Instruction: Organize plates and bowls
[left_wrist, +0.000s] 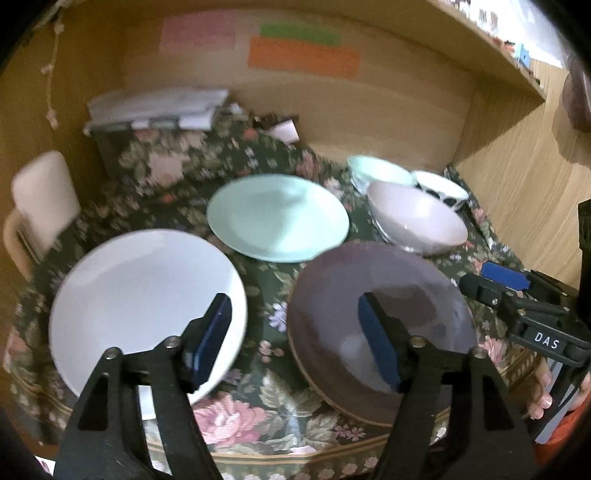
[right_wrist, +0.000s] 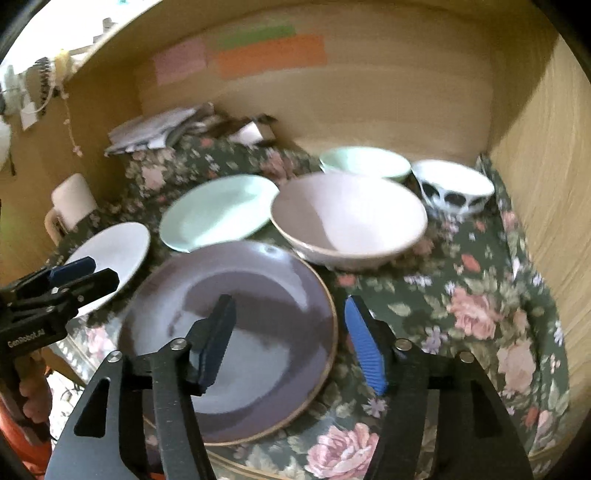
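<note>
On a floral cloth lie a white plate (left_wrist: 140, 295), a mint plate (left_wrist: 277, 218) and a purple plate (left_wrist: 380, 325). Behind them stand a pink bowl (left_wrist: 417, 225), a mint bowl (left_wrist: 380, 171) and a black-and-white bowl (left_wrist: 439, 190). My left gripper (left_wrist: 293, 306) hangs open above the gap between the white and purple plates, holding nothing. My right gripper (right_wrist: 290, 306) is open over the right rim of the purple plate (right_wrist: 236, 332), its pads clear of it. The pink bowl (right_wrist: 347, 218) sits just beyond. Each gripper shows at the edge of the other's view.
Wooden walls enclose the cloth (right_wrist: 472, 306) at the back and right. A cream mug (left_wrist: 40, 199) stands at the left, and a stack of papers (left_wrist: 155, 107) lies at the back. Coloured notes (left_wrist: 303, 55) hang on the back wall. A person's fingers (left_wrist: 541, 398) hold the right gripper's handle.
</note>
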